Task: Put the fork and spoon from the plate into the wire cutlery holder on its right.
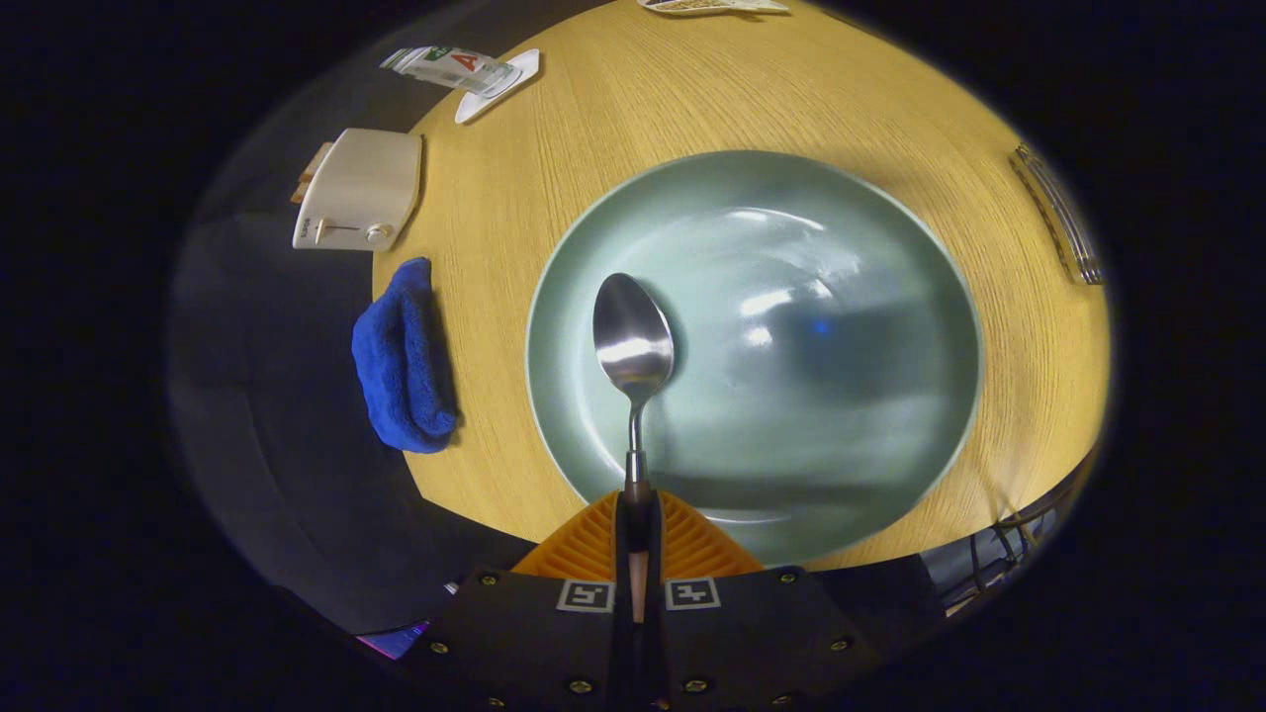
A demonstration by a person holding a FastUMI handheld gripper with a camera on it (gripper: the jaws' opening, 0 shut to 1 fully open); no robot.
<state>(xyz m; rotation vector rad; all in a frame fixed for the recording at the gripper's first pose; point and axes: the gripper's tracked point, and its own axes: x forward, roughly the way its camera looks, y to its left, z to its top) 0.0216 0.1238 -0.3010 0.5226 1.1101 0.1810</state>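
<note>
My gripper (pixel 637 514) is shut on the handle of a steel spoon (pixel 633 341), both fingers pressing on it. The spoon points straight ahead from the fingers, its bowl hanging over the left half of a pale green plate (pixel 851 247). I look down on the plate from above; nothing else lies in it. A wire cutlery holder (pixel 1058 213) shows at the far right of the round wooden table (pixel 692 89), beyond the plate's right rim. More wire (pixel 1019 529) shows near the table's edge, right of the fingers.
A folded blue cloth (pixel 404 356) lies at the table's left edge. Left of the table stands a white toaster (pixel 358 188). A small white dish (pixel 499 84) with a packet on it sits at the far left, and another flat item (pixel 712 6) at the far side.
</note>
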